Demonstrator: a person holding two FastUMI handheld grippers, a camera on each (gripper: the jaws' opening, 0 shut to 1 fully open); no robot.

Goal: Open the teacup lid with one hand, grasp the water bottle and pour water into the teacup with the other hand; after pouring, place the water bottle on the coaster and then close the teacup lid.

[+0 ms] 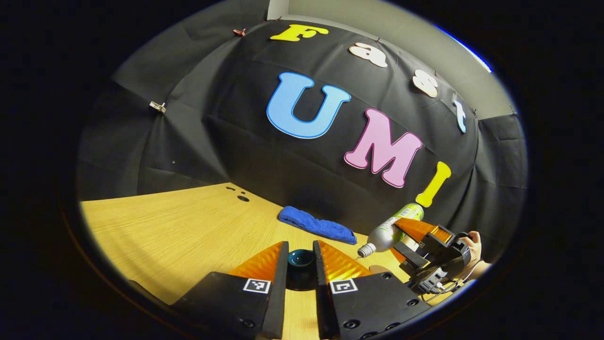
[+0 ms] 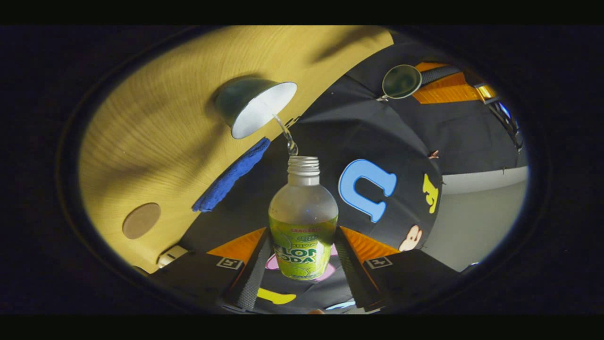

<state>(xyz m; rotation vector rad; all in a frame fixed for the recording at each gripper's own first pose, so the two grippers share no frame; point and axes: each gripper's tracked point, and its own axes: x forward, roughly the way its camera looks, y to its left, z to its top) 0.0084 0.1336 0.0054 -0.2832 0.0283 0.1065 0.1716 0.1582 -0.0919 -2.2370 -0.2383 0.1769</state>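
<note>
In the left gripper view my left gripper [image 1: 300, 251] is shut on the dark teal teacup lid [image 1: 300, 262], held above the wooden table [image 1: 179, 226]. In the right gripper view my right gripper [image 2: 303, 231] is shut on the clear water bottle [image 2: 303, 212] with the green label. The bottle is tipped, and a thin stream of water [image 2: 285, 133] runs from its open mouth into the white-lined teacup [image 2: 257, 107]. The round brown coaster [image 2: 141, 220] lies on the table apart from the cup. The left gripper view shows the right gripper [image 1: 410, 243] with the tilted bottle [image 1: 389, 230] at the right.
A folded blue cloth [image 1: 317, 225] lies by the booth wall, beyond the cup [image 2: 230, 177]. The lid [image 2: 401, 81] and left gripper [image 2: 439, 87] hang off to one side of the cup. A hand [image 1: 472, 245] holds the right gripper. Small dark holes [image 1: 241, 197] mark the table's far side.
</note>
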